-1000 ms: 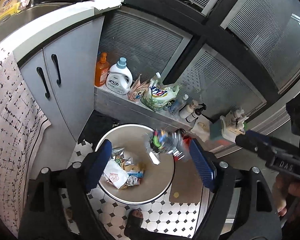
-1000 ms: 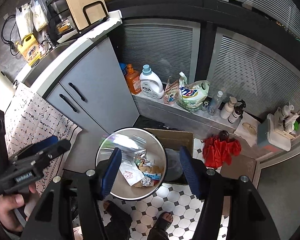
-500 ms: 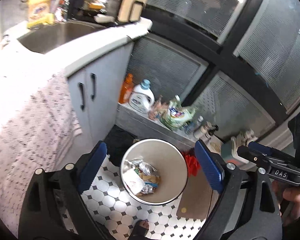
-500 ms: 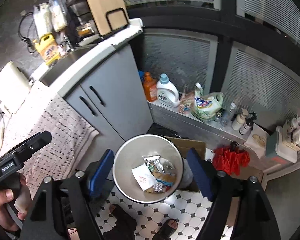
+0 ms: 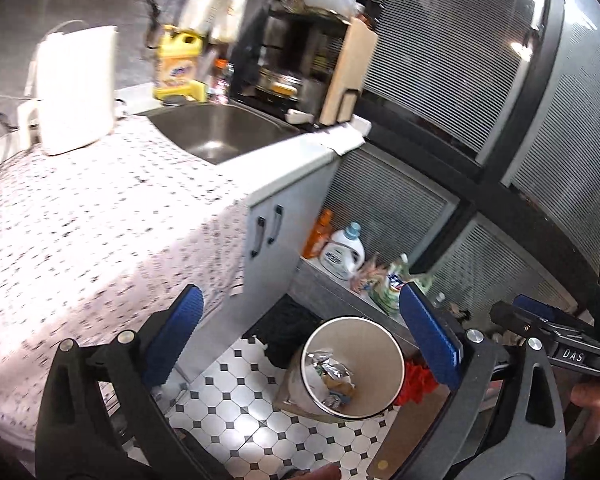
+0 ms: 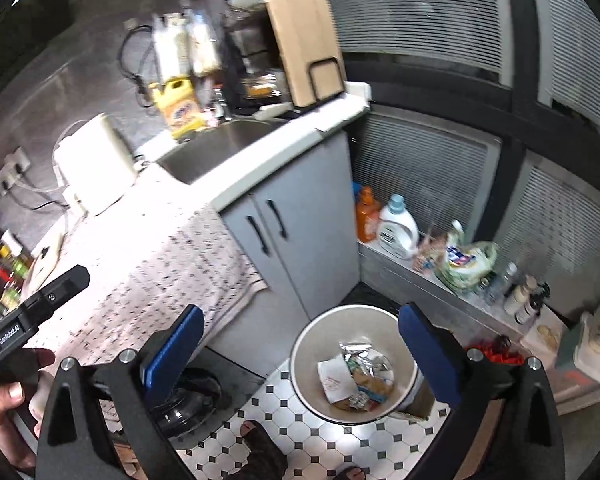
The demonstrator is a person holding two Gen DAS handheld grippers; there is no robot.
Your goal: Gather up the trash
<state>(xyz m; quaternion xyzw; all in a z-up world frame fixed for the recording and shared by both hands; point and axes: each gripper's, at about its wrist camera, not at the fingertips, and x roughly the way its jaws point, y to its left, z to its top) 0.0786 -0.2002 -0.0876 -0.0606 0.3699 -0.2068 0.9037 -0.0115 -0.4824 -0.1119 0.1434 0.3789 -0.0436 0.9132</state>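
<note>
A round metal trash bin (image 5: 384,350) stands on the tiled floor beside the grey cabinet. It also shows in the right wrist view (image 6: 306,360). Crumpled wrappers and foil trash (image 5: 332,378) lie inside it, also seen in the right wrist view (image 6: 358,378). My left gripper (image 5: 304,340) is open and empty, high above the bin. My right gripper (image 6: 300,356) is open and empty, also high above the bin. The right tool's body (image 5: 556,340) shows at the right edge of the left view. The left tool's body (image 6: 32,312) shows at the left of the right view.
A counter with a patterned cloth (image 5: 80,232) and a sink (image 5: 220,132) lies left. A white kettle (image 5: 76,88) and yellow bottle (image 5: 178,66) stand on it. Detergent bottles (image 6: 396,232) line a low ledge. A red cloth (image 5: 416,380) lies beside the bin.
A wrapper fell from my left gripper into the bin. Both grippers have risen and tilted up, so the counter and sink have come into view and the bin looks smaller.
</note>
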